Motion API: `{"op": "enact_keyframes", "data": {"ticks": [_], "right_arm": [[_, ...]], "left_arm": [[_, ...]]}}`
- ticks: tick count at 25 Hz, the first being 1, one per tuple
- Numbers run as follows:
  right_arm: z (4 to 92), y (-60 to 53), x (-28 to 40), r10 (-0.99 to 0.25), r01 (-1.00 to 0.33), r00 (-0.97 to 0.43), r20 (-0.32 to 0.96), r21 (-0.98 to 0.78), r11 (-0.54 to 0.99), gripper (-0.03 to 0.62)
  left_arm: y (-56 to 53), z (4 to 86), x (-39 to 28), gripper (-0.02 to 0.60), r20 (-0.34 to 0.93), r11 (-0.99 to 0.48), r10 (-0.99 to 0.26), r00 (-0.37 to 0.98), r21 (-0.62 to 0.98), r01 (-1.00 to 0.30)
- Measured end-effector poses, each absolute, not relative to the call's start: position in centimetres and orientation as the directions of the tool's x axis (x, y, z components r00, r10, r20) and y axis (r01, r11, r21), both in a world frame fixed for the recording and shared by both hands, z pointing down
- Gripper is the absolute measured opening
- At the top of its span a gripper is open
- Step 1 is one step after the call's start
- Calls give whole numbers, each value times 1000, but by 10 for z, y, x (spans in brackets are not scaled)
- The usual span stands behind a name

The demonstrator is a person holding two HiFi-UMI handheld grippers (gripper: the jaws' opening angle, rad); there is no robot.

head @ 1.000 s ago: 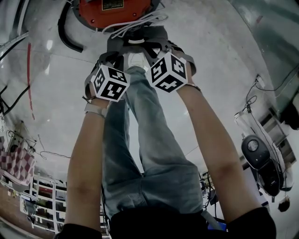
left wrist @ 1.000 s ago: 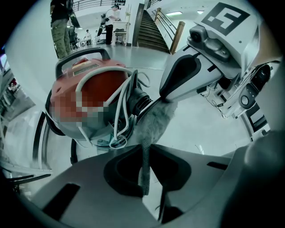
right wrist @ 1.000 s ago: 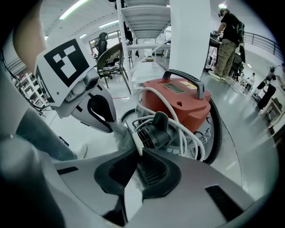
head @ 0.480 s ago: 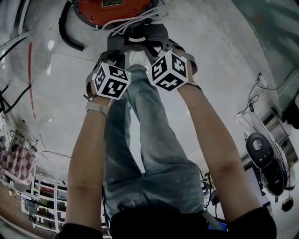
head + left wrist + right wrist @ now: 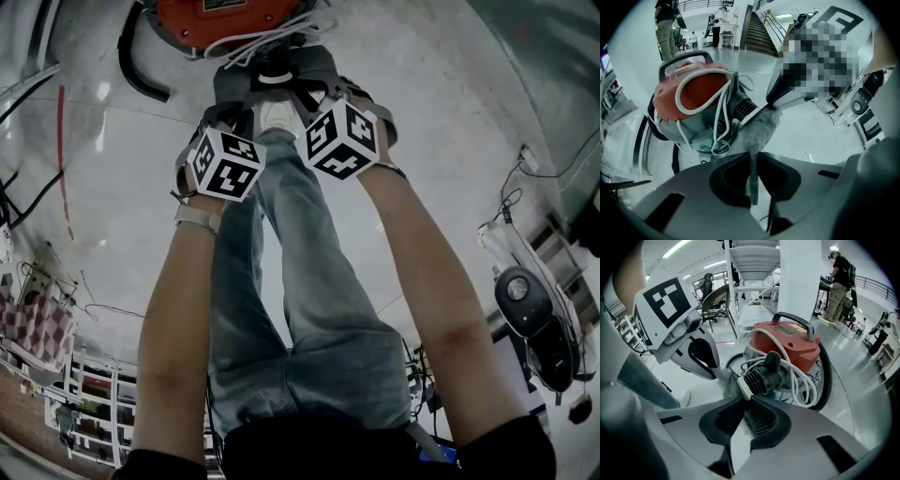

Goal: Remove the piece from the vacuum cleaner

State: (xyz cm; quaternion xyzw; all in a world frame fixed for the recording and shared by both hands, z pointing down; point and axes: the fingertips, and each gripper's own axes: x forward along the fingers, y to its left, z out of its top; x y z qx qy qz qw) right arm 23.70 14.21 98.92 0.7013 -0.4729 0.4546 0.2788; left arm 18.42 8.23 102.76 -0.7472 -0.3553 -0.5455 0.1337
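Observation:
The red vacuum cleaner (image 5: 225, 14) stands on the floor with a white cord wound over it (image 5: 701, 91) (image 5: 787, 341). Its loose piece, a black ribbed cylinder (image 5: 761, 373) with a white flange and a grey cloth sleeve (image 5: 761, 131), hangs between my two grippers just in front of the vacuum. My left gripper (image 5: 752, 183) is shut on a thin fold of the grey cloth. The right gripper (image 5: 740, 420) pinches the cloth at the white flange, and its jaws are opening slightly. In the head view both marker cubes (image 5: 223, 165) (image 5: 342, 141) sit side by side above the person's shoe.
A black hose (image 5: 131, 66) curls on the floor left of the vacuum. The person's legs and white shoe (image 5: 277, 117) are directly below the grippers. A white pillar (image 5: 801, 277), a chair (image 5: 717, 301), people standing far off and a dark machine (image 5: 525, 314) surround the spot.
Both grippers have drifted a little toward me, away from the vacuum cleaner. The cloth piece stays between them.

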Motion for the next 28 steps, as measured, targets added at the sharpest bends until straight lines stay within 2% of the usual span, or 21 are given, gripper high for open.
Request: {"op": "enact_keyframes", "data": {"ticks": [28], "right_arm": [[992,148,226,-380,-888,175,908,-22,-460,67]], "left_arm": [[88,1022,166,51,898,-718,417,142,229,658]]}}
